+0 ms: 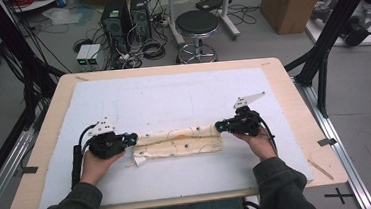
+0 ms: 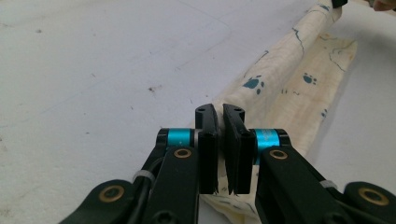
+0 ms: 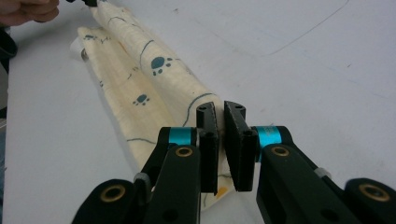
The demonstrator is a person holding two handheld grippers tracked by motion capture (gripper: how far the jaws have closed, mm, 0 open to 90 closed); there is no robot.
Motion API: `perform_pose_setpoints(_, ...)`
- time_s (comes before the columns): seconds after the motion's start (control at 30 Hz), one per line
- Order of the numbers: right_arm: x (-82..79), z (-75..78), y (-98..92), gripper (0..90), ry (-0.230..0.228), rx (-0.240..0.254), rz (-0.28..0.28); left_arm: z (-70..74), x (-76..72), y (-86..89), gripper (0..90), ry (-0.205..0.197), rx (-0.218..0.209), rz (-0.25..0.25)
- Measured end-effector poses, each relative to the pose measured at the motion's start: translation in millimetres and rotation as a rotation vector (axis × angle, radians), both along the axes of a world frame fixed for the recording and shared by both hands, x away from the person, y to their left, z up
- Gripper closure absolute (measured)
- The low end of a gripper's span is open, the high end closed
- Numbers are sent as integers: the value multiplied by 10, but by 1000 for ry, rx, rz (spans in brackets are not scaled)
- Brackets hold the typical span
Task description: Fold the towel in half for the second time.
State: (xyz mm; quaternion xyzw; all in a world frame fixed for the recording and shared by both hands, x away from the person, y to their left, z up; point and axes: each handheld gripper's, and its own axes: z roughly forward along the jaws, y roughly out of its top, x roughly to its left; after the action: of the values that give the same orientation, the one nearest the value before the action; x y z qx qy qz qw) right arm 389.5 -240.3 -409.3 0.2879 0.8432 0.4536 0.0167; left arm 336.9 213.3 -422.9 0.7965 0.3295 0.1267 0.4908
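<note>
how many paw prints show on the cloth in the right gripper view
2 clear ones on the cloth: a big paw print on the raised fold, a smaller one on the flat layer beside it. More may be hidden in the folds or behind the fingers.

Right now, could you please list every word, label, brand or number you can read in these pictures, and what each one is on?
No text can be read.
Cloth: blue paw prints and lines, no letters.
Cardboard box: a dark mark by its top edge, too cut off to read.
Grippers' blue bands: no clear writing.
</note>
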Motion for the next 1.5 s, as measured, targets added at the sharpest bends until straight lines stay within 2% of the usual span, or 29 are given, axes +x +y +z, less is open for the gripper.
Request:
perform_pose_setpoints(0.4,-136,-69,-31,840,-13,-18,24,25,-115,-59,825,0,67,-45)
perform_pose_setpoints(0.53,-189,-87,-27,838,-8,-24,33,12,-170,-47,820,-6,42,-46)
perform_pose_setpoints(0.67,-225,-110,-30,835,-1,-26,38,-62,-217,-17,820,13,80,-56)
perform_pose_setpoints(0.77,-242,-134,-25,826,2,-29,45,-80,-235,-12,818,19,82,-52)
perform_pose_setpoints(0.9,-267,-189,-34,795,25,-39,62,-83,-255,-27,778,27,92,-75)
perform_pose_setpoints(1.03,-289,-198,-62,679,44,-12,59,-35,-281,-20,623,23,41,-83)
perform_pose_setpoints(1.13,-312,-133,-98,613,39,18,49,44,-296,14,569,8,3,-86)
perform_pose_setpoints(1.2,-326,-63,-119,599,29,55,54,104,-300,8,567,-6,-12,-93)
perform_pose_setpoints(1.27,-329,21,-112,598,5,67,54,155,-289,-24,567,-13,-27,-96)
perform_pose_setpoints(1.4,-309,141,5,647,-8,62,63,205,-230,-189,597,-22,-17,-91)
perform_pose_setpoints(1.5,-269,171,157,709,-22,51,79,197,-164,-307,705,-23,-49,-81)
